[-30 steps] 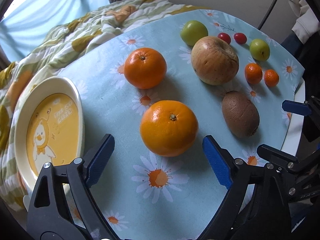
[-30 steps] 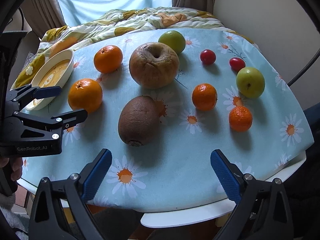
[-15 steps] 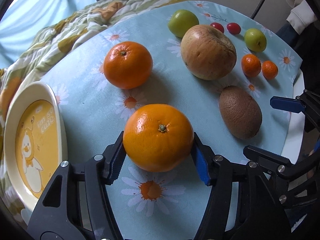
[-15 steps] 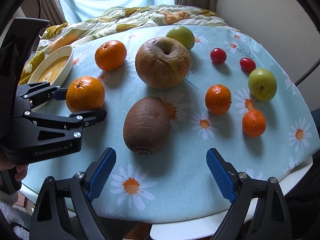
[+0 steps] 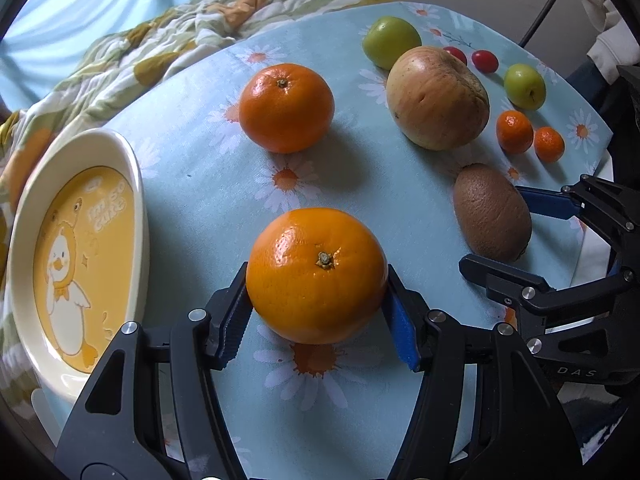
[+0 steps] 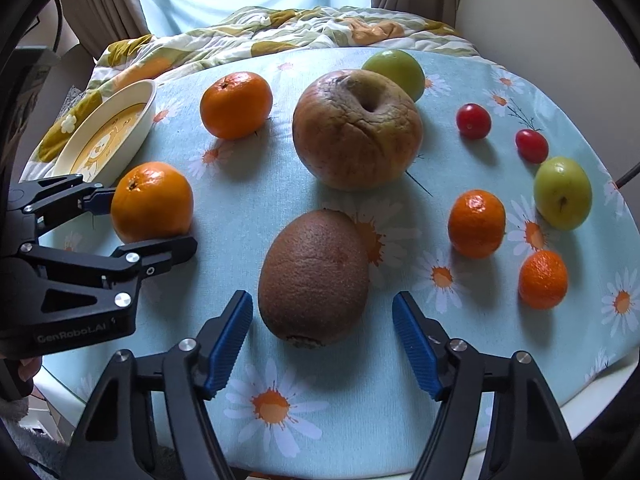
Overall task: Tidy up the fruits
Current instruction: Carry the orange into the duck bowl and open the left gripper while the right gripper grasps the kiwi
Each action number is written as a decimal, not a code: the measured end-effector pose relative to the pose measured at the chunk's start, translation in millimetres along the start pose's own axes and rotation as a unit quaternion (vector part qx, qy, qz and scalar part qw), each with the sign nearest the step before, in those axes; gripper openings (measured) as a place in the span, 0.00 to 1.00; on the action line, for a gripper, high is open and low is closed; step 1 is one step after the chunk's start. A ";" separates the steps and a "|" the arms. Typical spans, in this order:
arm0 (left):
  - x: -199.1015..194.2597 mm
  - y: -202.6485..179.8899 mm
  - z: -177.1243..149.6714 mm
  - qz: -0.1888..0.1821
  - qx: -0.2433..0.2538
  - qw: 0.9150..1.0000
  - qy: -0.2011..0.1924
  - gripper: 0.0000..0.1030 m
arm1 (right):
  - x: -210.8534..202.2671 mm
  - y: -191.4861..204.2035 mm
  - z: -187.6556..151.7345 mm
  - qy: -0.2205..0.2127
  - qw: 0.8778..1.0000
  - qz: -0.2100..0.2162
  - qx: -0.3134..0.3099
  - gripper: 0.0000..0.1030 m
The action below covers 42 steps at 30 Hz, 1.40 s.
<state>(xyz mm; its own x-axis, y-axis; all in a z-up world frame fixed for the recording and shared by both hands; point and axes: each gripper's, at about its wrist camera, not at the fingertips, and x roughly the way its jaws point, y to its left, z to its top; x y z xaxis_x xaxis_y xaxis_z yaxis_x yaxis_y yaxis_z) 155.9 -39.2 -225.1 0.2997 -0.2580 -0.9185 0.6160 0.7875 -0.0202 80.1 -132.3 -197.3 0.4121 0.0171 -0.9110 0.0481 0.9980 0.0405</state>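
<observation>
My left gripper [image 5: 316,280] is shut on a large orange [image 5: 316,276] that rests on the daisy-print tablecloth, one blue pad pressed to each side. The right wrist view shows that same grip at far left [image 6: 138,222]. My right gripper [image 6: 322,300] straddles a brown kiwi [image 6: 314,276]. Its jaws are closing, with small gaps still showing between the pads and the kiwi's skin. A cream dish with a yellow duck picture [image 5: 136,184] lies left of the held orange.
Farther back on the cloth lie a second orange [image 5: 286,108], a wrinkled apple [image 6: 356,132], two green fruits [image 6: 562,192] [image 6: 396,70], two cherry tomatoes [image 6: 474,120] and two small mandarins [image 6: 476,224]. A rumpled quilt [image 6: 280,36] lies beyond. The table's front edge [image 6: 592,404] is close.
The left jaws closed onto the near orange half a second ago and have held since. The right gripper moved in over the kiwi and its jaws have narrowed around it.
</observation>
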 end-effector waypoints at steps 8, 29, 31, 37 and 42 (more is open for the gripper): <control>-4.5 1.9 -7.6 0.012 -0.022 1.000 0.000 0.65 | 2.0 3.1 6.8 -0.011 1.000 0.002 -0.015 0.50; -78.4 39.0 -36.9 0.036 -0.148 0.986 -0.062 0.64 | -40.2 20.3 30.9 -0.050 0.996 0.017 -0.069 0.41; -85.9 47.2 -38.2 0.041 -0.155 0.985 -0.069 0.64 | -45.6 25.6 34.9 -0.055 0.996 0.017 -0.074 0.41; -103.7 81.9 -37.0 0.057 -0.167 0.980 -0.089 0.65 | -60.3 49.2 55.1 -0.076 0.993 0.020 -0.088 0.41; -109.6 121.3 -37.8 0.059 -0.182 0.976 -0.099 0.65 | -61.0 77.7 77.0 -0.090 0.991 0.022 -0.096 0.41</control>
<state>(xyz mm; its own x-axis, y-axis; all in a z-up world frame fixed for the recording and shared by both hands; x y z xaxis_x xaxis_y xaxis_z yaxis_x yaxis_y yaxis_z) 170.2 105.8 -141.9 0.5098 -0.2272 -0.8297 0.2787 0.9561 -0.0905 128.7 -60.4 -107.0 0.5660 0.0677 -0.8216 -0.1407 0.9899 -0.0154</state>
